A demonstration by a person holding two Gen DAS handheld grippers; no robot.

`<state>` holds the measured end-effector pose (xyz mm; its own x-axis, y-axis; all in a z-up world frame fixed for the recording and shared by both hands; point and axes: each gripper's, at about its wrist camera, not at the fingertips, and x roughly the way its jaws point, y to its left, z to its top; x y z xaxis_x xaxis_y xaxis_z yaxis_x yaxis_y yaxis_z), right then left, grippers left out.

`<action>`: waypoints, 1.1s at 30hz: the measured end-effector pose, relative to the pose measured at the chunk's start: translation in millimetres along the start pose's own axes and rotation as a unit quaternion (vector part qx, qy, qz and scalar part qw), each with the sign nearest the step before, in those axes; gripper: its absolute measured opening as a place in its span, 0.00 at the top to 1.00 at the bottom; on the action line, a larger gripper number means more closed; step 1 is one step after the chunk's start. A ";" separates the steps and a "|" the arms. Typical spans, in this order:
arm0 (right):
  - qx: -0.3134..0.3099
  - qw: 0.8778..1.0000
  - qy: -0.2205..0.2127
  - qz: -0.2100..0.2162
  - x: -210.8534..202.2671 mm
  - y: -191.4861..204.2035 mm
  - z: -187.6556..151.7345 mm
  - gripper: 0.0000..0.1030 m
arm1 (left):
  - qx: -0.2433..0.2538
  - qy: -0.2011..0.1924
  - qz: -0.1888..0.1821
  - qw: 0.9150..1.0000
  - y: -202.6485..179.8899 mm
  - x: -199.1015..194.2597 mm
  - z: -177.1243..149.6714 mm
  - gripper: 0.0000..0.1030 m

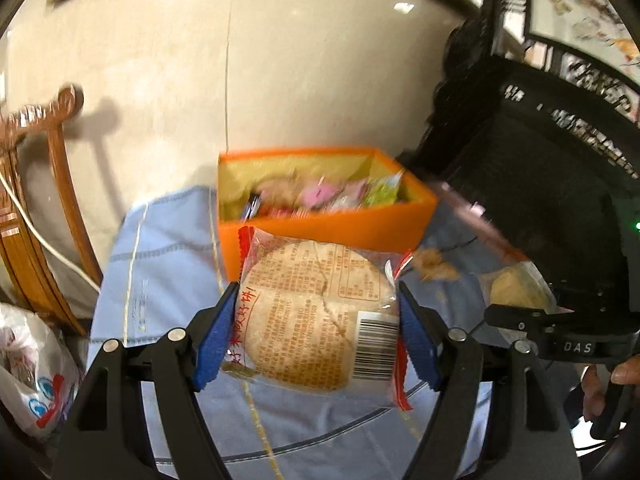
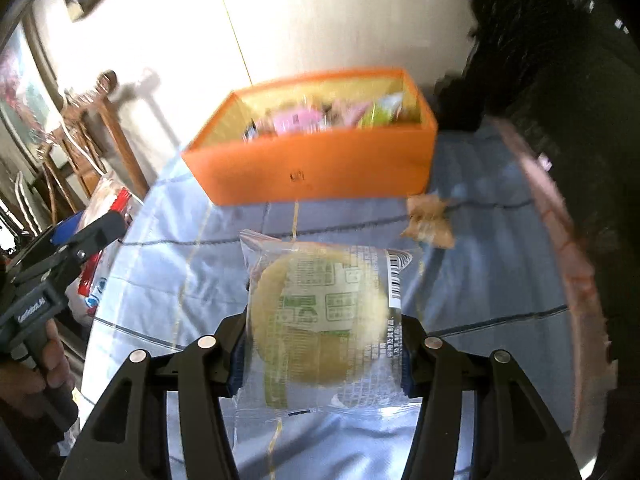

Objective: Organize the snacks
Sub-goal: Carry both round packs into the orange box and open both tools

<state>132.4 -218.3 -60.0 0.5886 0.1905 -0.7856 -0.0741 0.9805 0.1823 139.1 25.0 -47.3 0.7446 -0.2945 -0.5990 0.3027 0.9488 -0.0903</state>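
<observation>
My left gripper [image 1: 318, 320] is shut on a red-edged packet holding a brown round cake [image 1: 316, 316], lifted above the blue cloth. My right gripper [image 2: 322, 356] is shut on a clear packet with green print and a pale round cake [image 2: 324, 316], also held above the cloth. Ahead of both stands an orange box [image 1: 332, 224] [image 2: 316, 168] with several coloured snack packets inside. A small brown wrapped snack [image 1: 434, 266] [image 2: 428, 220] lies on the cloth to the right of the box's near wall. The right gripper's packet [image 1: 520, 288] shows at the right of the left wrist view.
A blue stitched cloth [image 2: 480, 240] covers the round table with a pink rim [image 2: 576, 264]. A wooden chair [image 1: 44, 200] and a plastic bag [image 1: 32, 380] stand on the left, dark carved furniture [image 1: 540, 168] on the right. A hand [image 2: 48, 364] holds the left gripper's handle.
</observation>
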 end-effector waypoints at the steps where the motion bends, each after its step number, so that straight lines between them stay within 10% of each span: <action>1: -0.002 1.000 -0.013 0.001 -12.8 -0.9 4.4 0.46 | 0.003 -0.010 -0.003 1.000 -5.0 -8.4 8.4 0.30; 15: -0.013 0.992 -0.123 0.017 -88.1 -10.6 130.1 0.46 | 0.010 -0.074 -0.005 0.997 -22.0 -11.2 122.6 0.30; 29: -0.044 0.991 -0.129 0.009 -18.4 -3.2 250.1 0.46 | 0.005 -0.055 0.044 0.997 3.9 83.2 214.3 0.29; 33: -0.043 0.994 -0.099 -0.032 33.0 -14.2 270.0 0.17 | -0.014 0.011 0.066 0.998 13.5 147.9 213.5 0.06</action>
<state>370.3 -239.2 71.1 0.7408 0.1222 -0.6605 -0.0947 0.9925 0.0773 380.3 -30.1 32.7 0.7631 -0.1648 -0.6249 0.1857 0.9821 -0.0322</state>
